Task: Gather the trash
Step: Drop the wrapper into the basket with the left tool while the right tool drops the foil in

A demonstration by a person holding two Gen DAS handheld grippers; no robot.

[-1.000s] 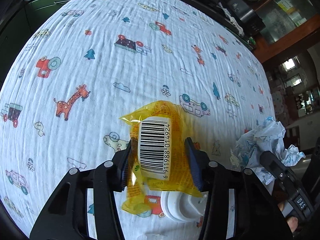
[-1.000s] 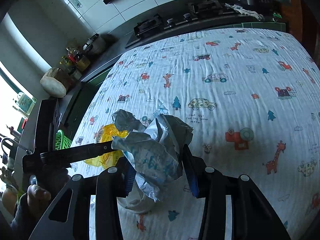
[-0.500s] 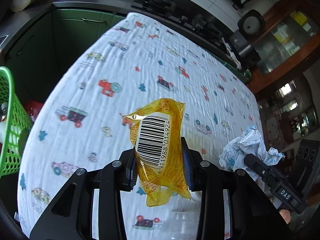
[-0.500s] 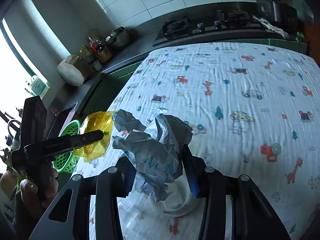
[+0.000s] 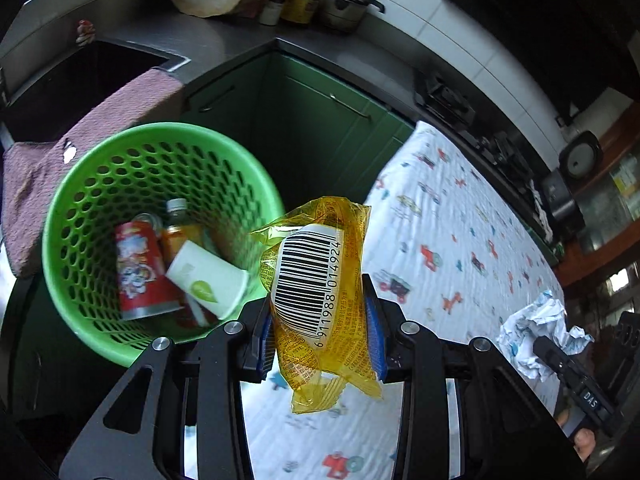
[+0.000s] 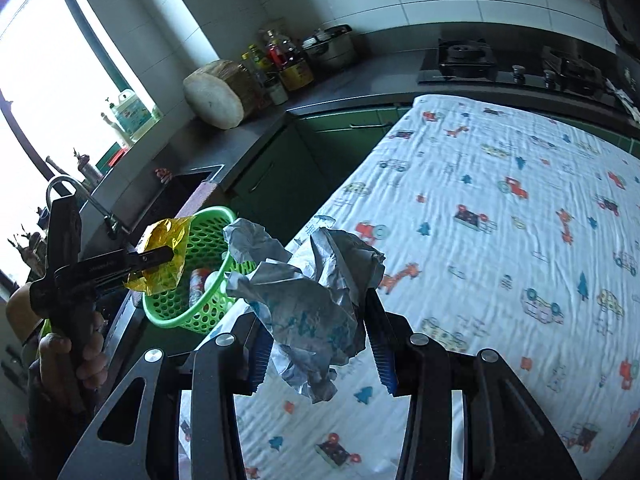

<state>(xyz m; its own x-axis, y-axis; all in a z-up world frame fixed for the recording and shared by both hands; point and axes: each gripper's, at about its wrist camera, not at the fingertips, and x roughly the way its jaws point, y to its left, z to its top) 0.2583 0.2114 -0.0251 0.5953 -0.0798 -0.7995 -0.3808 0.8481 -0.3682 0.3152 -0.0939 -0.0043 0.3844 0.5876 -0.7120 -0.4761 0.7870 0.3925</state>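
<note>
left gripper [image 5: 322, 344]: clamping the yellow wrapper [image 5: 320, 288], hanging it just beside the green basket [image 5: 72, 184] rim, off the table's near-left corner
right gripper [image 6: 320, 344]: pinching the crumpled paper [image 6: 308, 300] over the tablecloth [image 6: 500, 240] edge
step: carrying both pieces to the basket
basket: already holding a red can [image 5: 140, 272], a cup, a bottle
next: probably centring each piece over the opening before letting go

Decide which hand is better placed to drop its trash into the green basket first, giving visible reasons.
Left, probably: the left gripper holds the yellow wrapper beside the green basket, while the right gripper with its crumpled paper is over the table.
</note>
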